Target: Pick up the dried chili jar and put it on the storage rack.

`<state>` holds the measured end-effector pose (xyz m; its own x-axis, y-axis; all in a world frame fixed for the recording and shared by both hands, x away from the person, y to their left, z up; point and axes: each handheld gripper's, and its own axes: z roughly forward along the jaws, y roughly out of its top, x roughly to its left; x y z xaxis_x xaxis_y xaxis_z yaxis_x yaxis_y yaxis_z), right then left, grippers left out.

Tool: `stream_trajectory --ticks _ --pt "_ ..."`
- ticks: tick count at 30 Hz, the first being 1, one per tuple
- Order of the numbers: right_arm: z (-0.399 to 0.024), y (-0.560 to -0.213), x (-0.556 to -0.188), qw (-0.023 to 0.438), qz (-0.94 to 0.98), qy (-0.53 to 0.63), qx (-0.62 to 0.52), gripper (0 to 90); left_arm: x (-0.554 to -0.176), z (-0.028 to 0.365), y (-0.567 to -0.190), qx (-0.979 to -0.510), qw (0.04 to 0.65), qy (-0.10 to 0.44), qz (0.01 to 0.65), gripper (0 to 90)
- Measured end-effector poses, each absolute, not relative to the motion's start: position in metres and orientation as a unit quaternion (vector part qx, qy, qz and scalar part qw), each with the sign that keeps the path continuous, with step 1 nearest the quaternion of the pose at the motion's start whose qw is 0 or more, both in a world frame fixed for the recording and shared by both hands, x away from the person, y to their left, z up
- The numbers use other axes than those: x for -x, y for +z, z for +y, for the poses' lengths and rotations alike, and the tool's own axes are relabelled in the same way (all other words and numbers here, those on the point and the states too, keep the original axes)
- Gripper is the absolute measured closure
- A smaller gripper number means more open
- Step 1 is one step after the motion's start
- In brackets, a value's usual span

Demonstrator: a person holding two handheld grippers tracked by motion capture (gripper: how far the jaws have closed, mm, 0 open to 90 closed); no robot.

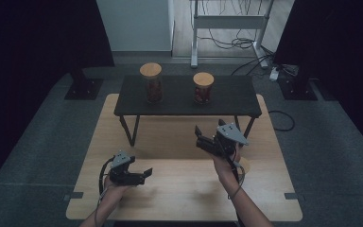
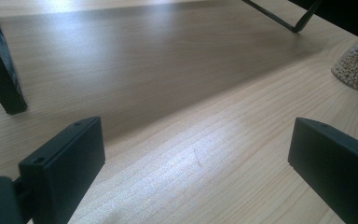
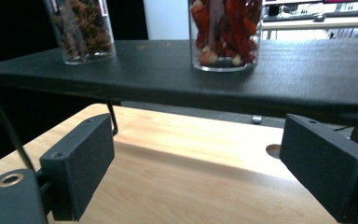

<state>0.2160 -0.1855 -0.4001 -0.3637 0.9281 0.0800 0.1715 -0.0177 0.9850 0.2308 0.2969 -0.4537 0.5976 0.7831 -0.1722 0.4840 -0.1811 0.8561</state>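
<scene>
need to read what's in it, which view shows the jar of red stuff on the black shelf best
The right gripper view: the red-filled jar stands close and sharp on the black shelf, contents like dried chillies, top cropped. The high view shows the whole jar, cork lid included, but small and dim. The left gripper view looks across the wooden table instead.

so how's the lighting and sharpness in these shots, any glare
High view: dim, dark corners, soft detail. Left gripper view: the shelf's wide shadow crosses the table, with a pale sheen below it. Right gripper view: sharp jars, bright strip on the wood under the shelf.
</scene>
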Motion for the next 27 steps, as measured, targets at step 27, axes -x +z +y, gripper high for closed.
stream_trajectory --ticks 27 --pt "-0.186 -0.447 -0.185 0.299 0.627 0.551 -0.463 10.1 -0.23 0.296 -0.454 -0.755 0.48 0.155 0.419 3.3"
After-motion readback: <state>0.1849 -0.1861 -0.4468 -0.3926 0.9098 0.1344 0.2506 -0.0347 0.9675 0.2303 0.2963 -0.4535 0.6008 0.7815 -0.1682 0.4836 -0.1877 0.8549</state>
